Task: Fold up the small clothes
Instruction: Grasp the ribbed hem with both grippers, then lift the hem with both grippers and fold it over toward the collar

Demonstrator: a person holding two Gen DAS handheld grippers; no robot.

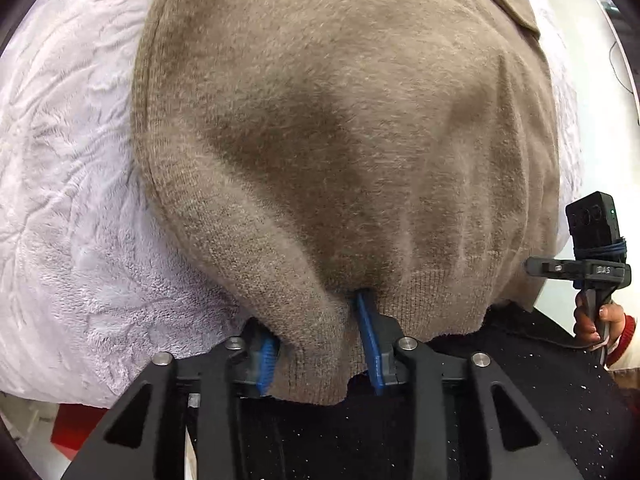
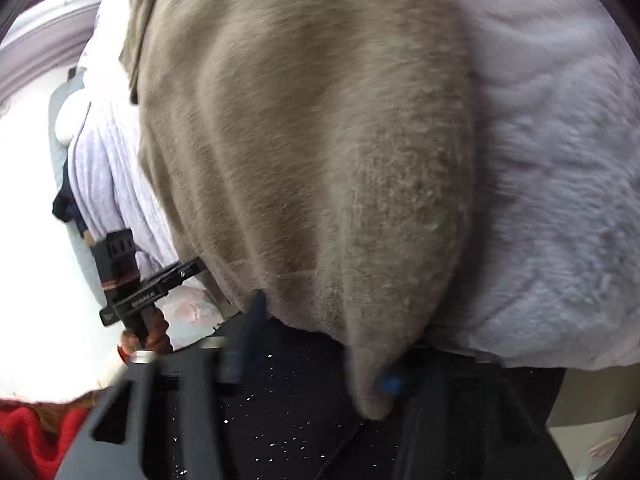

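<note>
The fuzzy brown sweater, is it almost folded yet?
Not yet. Nothing looks folded: the fuzzy taupe knit sweater lies spread over the white fleecy blanket. In hand: the left gripper has its ribbed hem between the blue pads; the right gripper seems to hold another corner, though that view is blurred. All folding remains.

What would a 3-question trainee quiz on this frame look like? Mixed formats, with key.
1. True or false: the taupe knit garment lies on a dark wooden table.
2. Multiple choice: the left gripper has between its blue fingers A) the garment's hem, B) a sock, C) nothing.
3. Fill in: in the left wrist view, the right gripper shows at the ___ edge.

Key: 1 false, it lies on a pale fluffy blanket; 2 A; 3 right.
</note>
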